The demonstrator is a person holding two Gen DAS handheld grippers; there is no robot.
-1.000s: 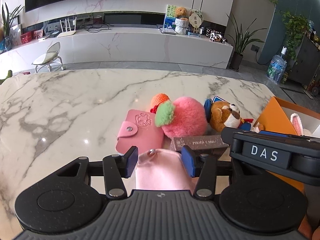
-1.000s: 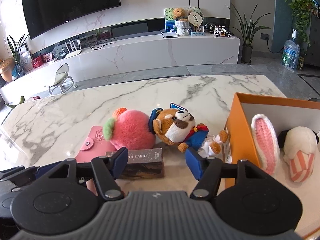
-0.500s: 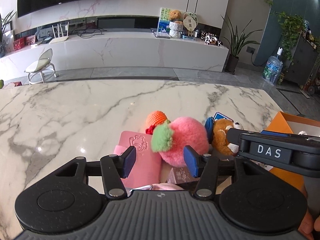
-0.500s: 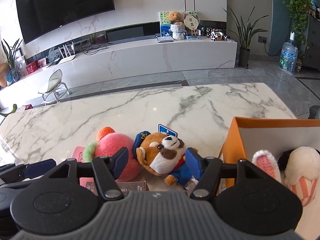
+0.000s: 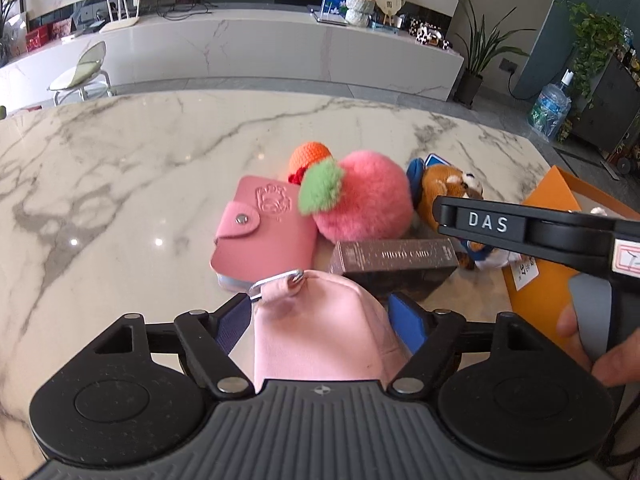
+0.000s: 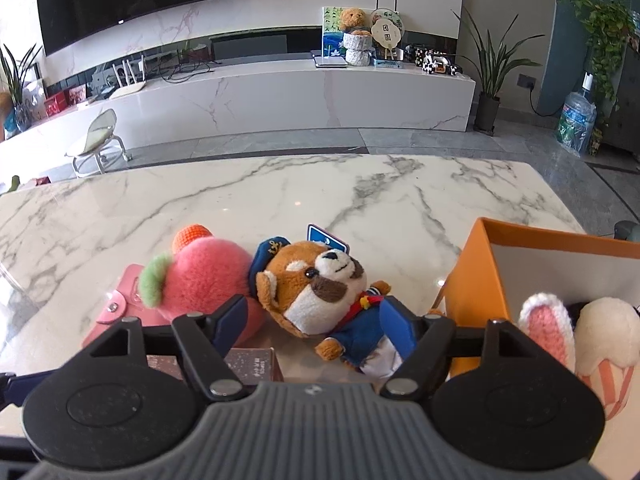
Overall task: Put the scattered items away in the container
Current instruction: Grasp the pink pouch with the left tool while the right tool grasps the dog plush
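My left gripper (image 5: pixel 320 316) is open, its fingers on either side of a pale pink pouch (image 5: pixel 320 332) with a metal clasp, near the table's front edge. Beyond it lie a pink snap wallet (image 5: pixel 264 232), a brown photo card box (image 5: pixel 394 260), a pink plush peach (image 5: pixel 360 196) and an orange crochet ball (image 5: pixel 310 154). My right gripper (image 6: pixel 310 322) is open, its fingers straddling a plush dog in a blue sailor suit (image 6: pixel 316 288). The orange box (image 6: pixel 476 280) stands to the right and holds a pink-eared bunny plush (image 6: pixel 548 320).
The marble table (image 6: pixel 320 192) stretches away behind the items. The right gripper's body (image 5: pixel 532 232) crosses the right side of the left wrist view, in front of the orange box (image 5: pixel 548 200). A hand (image 5: pixel 600 344) shows at the right edge.
The left gripper has come back down so the pink pouch sits between its fingers again. The right gripper has moved forward and lower, closer around the plush dog.
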